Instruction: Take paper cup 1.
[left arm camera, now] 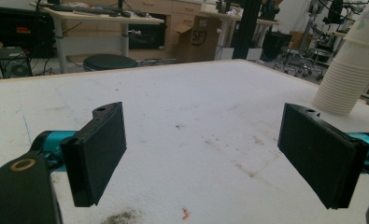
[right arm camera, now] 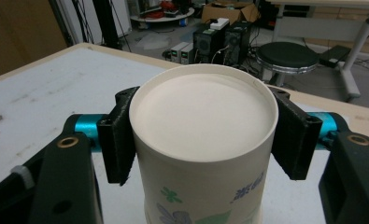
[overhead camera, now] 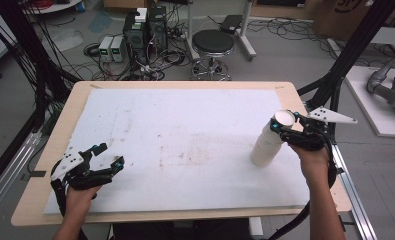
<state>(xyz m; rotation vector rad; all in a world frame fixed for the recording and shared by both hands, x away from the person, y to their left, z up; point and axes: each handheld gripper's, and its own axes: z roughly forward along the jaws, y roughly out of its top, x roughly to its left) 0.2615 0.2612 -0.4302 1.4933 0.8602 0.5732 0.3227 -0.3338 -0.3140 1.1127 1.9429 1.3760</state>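
Where the white pad (overhead camera: pixel 185 145) covered the wooden table (overhead camera: pixel 80 95), a stack of upside-down paper cups (overhead camera: pixel 266 147) stood near the right edge, leaning a little. The right gripper (overhead camera: pixel 284 126) held the top cup (right arm camera: pixel 203 135) of that stack, its 2 jaws pressed against opposite sides just under the upturned base. The cup carried a green and blue print on its wall. The left gripper (overhead camera: pixel 105 159) sat low over the pad near the front left corner, well apart from the stack, its 2 jaws wide apart with nothing between them. Brown stains marked the pad's middle. A black stool (overhead camera: pixel 213 44) stood on the floor beyond the table.
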